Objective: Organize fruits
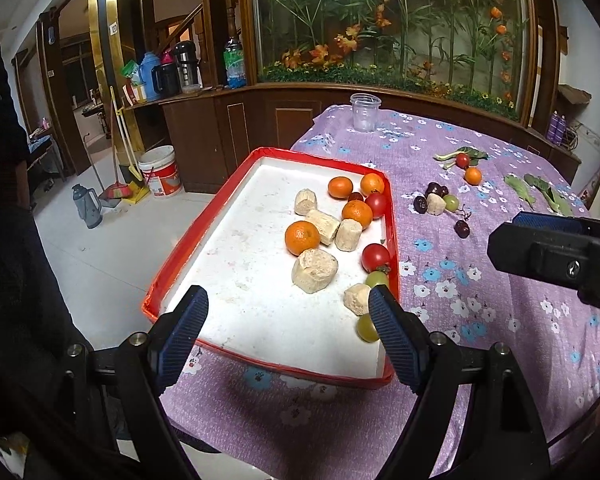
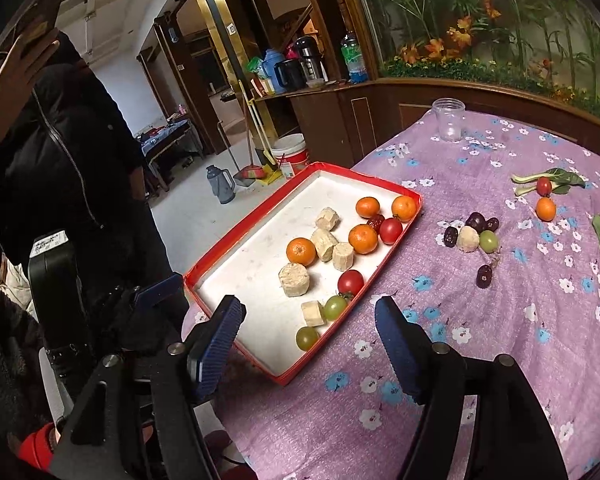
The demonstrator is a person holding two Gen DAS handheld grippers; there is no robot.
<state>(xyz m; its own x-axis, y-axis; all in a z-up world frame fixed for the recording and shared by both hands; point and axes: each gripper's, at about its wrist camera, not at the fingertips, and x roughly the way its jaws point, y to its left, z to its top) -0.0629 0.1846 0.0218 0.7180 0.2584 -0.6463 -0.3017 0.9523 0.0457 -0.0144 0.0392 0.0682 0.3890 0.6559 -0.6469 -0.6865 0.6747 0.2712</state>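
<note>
A red-rimmed white tray [image 1: 204,240] [image 2: 236,236] lies on the purple flowered tablecloth, holding several tangerines [image 1: 302,237] [image 2: 301,251], pale cut stalk pieces [image 1: 314,270], red tomatoes [image 1: 375,257] and green grapes [image 1: 367,327]. Loose on the cloth are dark dates [image 2: 484,276], a pale piece [image 2: 469,239], a green grape [image 2: 489,241], a tangerine [image 2: 545,208] and a tomato [image 2: 544,186]. My left gripper [image 1: 288,312] is open and empty over the tray's near end. My right gripper [image 2: 310,322] is open and empty above the tray's near corner; it also shows in the left wrist view [image 1: 548,248].
A clear plastic cup [image 1: 365,113] [image 2: 449,120] stands at the table's far edge. Green leaves [image 1: 540,192] [image 2: 552,180] lie on the cloth at right. A person in black [image 2: 72,152] stands left of the table. A bucket and broom [image 1: 160,172] are on the floor.
</note>
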